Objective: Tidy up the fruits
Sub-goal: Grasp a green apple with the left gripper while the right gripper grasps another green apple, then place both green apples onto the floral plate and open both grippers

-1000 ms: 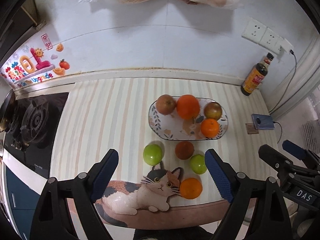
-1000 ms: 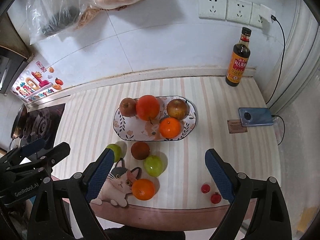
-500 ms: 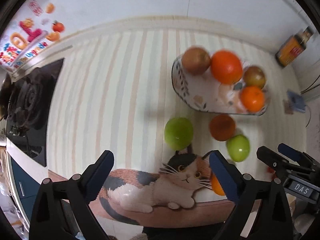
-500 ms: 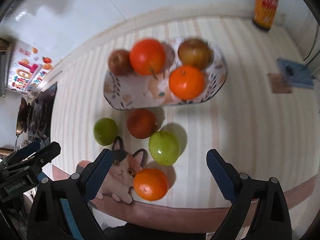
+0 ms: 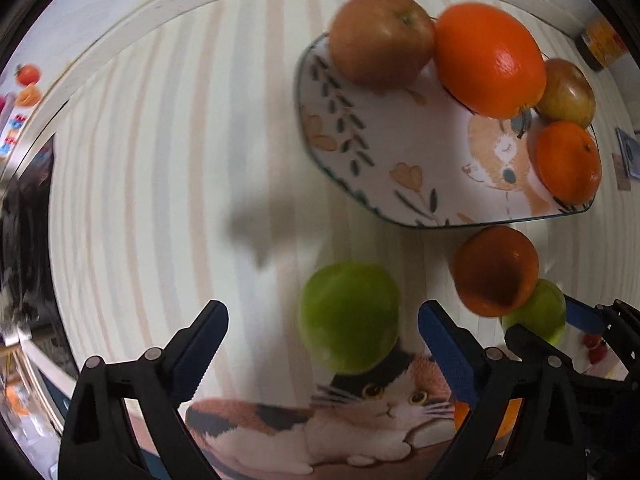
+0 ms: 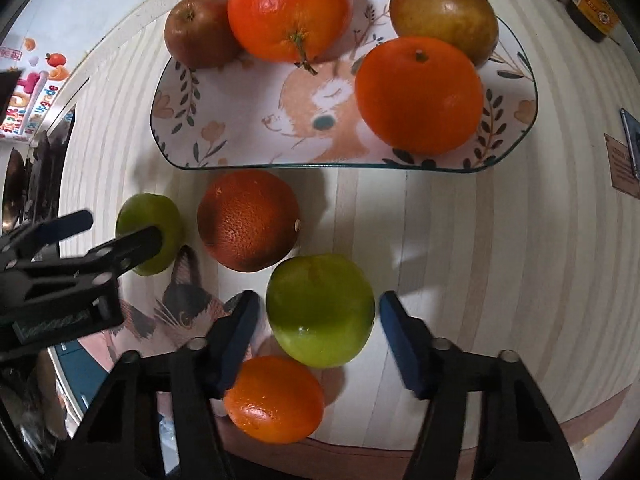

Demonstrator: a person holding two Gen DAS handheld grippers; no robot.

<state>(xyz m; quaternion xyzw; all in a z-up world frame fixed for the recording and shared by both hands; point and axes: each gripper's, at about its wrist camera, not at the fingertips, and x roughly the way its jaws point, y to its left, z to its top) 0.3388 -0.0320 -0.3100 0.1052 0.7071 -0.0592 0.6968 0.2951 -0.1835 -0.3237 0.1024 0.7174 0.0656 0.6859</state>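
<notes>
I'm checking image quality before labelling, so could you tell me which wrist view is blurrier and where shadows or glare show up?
Left wrist view: clearly softer, motion-smeared on the green apple between the left tongs, with their shadow falling on the striped cloth. Right wrist view: sharper, small glare spots on the green apple between the right tongs and on the plate's oranges; fisheye bends the stripes in both.

The counter (image 6: pixel 480 240) wears pale beige and grey stripes with a calico cat (image 5: pixel 360 408) print at 6 o'clock. The plate (image 6: pixel 248 136) is white with a tan rabbit, dark leaves and green rim. Tool pads (image 6: pixel 394 332) are blue on black arms.
</notes>
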